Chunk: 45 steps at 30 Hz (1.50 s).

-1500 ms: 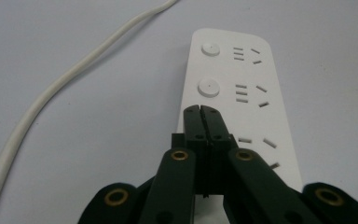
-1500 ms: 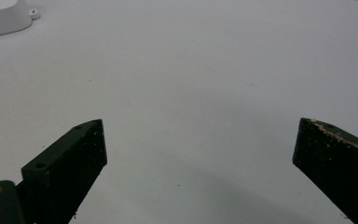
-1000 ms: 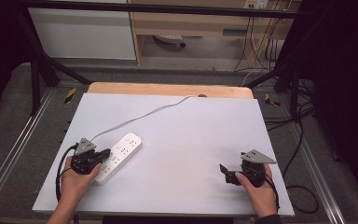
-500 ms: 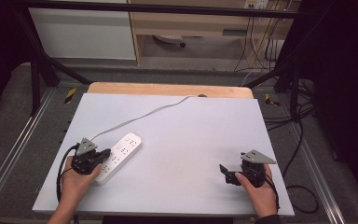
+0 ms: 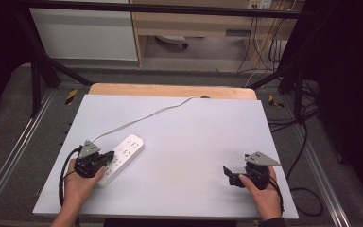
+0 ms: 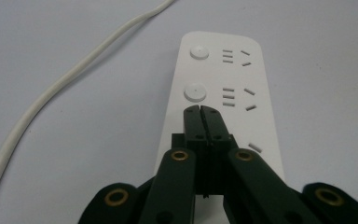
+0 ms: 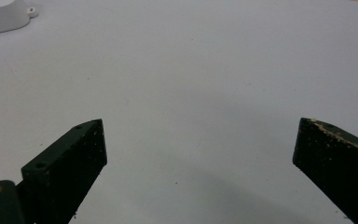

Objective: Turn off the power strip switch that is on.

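The white table (image 5: 184,142) was bare but for a power strip (image 6: 223,79) and its cord (image 6: 65,84). The strip lay directly under and ahead of the left gripper (image 6: 200,112), whose jaws were pressed together just short of a round button (image 6: 195,92). The right gripper (image 7: 198,140) sat well apart, jaws spread over nothing. I'd guess a button press was near, though not clearly done.
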Tool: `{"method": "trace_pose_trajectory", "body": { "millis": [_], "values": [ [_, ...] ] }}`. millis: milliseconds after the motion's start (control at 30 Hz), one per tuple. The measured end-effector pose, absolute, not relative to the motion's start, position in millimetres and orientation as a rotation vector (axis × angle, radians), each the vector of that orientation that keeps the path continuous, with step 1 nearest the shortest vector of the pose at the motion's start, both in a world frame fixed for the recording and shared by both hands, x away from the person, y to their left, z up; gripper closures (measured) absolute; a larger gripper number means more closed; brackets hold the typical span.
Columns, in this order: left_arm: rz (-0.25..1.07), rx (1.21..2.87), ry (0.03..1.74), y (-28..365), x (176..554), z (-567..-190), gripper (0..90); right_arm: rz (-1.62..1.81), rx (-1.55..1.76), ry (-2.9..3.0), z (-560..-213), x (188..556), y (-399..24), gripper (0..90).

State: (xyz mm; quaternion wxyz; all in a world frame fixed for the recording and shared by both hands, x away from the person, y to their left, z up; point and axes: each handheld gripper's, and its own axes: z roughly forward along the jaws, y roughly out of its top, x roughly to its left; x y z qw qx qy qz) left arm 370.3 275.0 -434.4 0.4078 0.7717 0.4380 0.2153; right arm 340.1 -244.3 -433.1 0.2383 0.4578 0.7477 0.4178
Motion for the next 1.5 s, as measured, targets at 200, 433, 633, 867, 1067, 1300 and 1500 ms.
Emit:
{"method": "trace_pose_trajectory", "body": {
  "millis": [200, 433, 633, 867, 1067, 1300, 1500],
  "values": [
    [0.533, 1.915, 1.132, 280, 370, -434, 90.0, 1.148, 1.251, 2.047, -433, 340, -243, 3.4],
    [0.516, 1.887, 1.135, 283, 371, -434, 90.0, 1.148, 1.250, 2.051, -434, 341, -243, 3.4],
    [0.514, 1.887, 1.128, 283, 371, -433, 90.0, 1.149, 1.251, 2.051, -433, 341, -243, 3.4],
    [0.526, 1.879, 1.103, 281, 370, -431, 90.0, 1.148, 1.251, 2.051, -434, 341, -243, 3.4],
    [0.536, 1.859, 1.088, 280, 369, -429, 90.0, 1.149, 1.249, 2.049, -434, 341, -243, 3.4],
    [0.559, 1.816, 1.070, 279, 367, -425, 73.5, 1.146, 1.248, 2.053, -434, 342, -243, 3.4],
    [0.563, 1.762, 1.052, 280, 367, -422, 58.6, 1.144, 1.245, 2.051, -435, 342, -243, 3.4]
  ]
}}
